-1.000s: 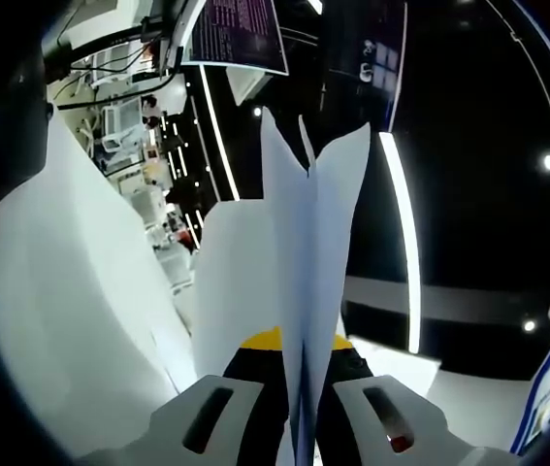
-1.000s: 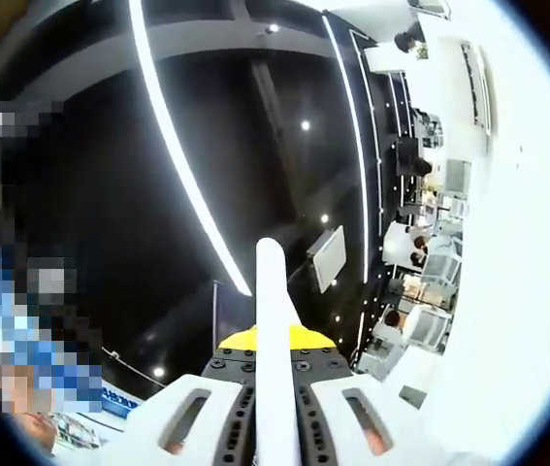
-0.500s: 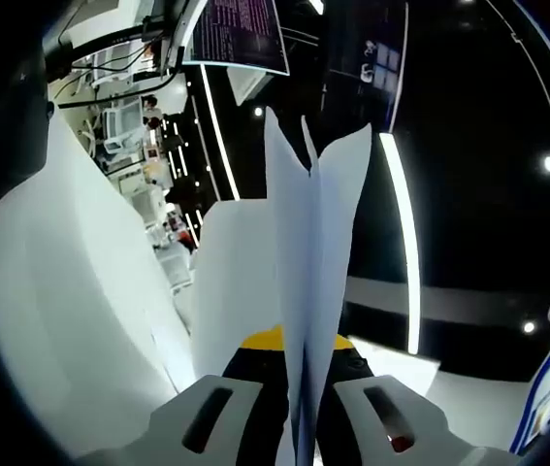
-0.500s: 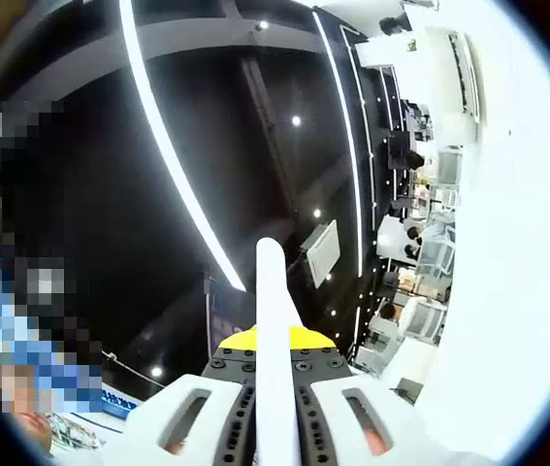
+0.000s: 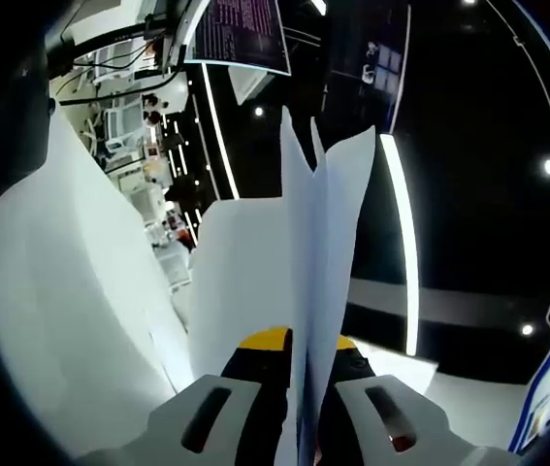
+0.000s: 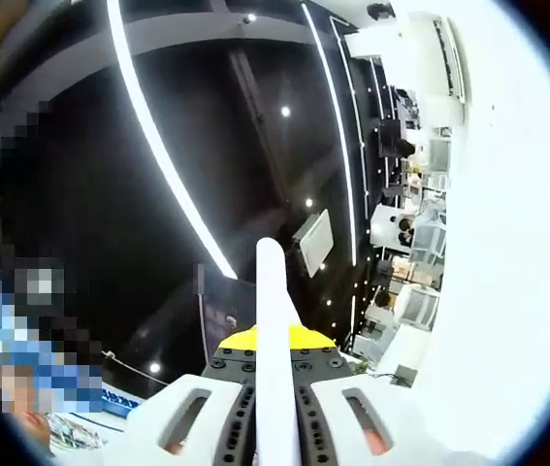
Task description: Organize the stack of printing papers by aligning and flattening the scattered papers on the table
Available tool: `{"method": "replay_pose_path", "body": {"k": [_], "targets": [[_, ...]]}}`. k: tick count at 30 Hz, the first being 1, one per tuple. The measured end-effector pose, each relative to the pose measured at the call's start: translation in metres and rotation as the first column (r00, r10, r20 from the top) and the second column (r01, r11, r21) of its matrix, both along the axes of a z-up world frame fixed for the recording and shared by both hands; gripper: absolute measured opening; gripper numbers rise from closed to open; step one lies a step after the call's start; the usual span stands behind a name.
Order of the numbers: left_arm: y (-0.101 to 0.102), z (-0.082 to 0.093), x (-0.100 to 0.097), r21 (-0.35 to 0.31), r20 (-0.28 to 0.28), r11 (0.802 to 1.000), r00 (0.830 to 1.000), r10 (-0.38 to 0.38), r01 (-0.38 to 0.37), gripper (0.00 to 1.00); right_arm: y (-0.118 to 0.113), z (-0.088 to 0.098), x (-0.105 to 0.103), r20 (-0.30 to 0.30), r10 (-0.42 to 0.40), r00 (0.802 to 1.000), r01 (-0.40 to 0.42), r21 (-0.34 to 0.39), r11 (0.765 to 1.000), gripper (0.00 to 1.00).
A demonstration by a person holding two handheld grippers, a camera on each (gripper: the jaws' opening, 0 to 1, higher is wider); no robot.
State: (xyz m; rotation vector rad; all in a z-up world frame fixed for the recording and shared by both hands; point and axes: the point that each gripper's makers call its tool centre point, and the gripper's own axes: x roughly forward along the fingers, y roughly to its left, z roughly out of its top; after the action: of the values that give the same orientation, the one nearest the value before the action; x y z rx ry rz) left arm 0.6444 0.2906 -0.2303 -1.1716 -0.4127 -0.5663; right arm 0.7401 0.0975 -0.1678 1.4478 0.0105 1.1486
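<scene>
Left gripper view: left tongs [image 5: 304,413] were clamped on the papers [image 5: 318,262], sheets standing edge-on between the jaws w/ top corners fanned apart at uneven heights, so not aligned. More white sheet spread at that view's left. Right gripper view: right tongs [image 6: 275,408] were pinched on a thin white edge of the papers [image 6: 273,320], a broad white sheet bowing along that view's right side. Both views looked up at a dark ceiling w/ light strips [image 6: 163,155]; no bench edge could be made out, so the stack seemed lifted off it. Judgement: mid-task, approx. Gathered and gripped both sides; squaring the edges, laying down and flattening still left.
</scene>
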Motion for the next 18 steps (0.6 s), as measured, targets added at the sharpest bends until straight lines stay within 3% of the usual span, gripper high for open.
{"method": "replay_pose_path", "body": {"k": [18], "targets": [[0.001, 0.000, 0.001, -0.007, -0.003, 1.000, 1.000, -0.005, 0.005, 0.09, 0.020, -0.012, -0.008, -0.018, 0.040, 0.999, -0.040, -0.017, 0.999, 0.00]]}}
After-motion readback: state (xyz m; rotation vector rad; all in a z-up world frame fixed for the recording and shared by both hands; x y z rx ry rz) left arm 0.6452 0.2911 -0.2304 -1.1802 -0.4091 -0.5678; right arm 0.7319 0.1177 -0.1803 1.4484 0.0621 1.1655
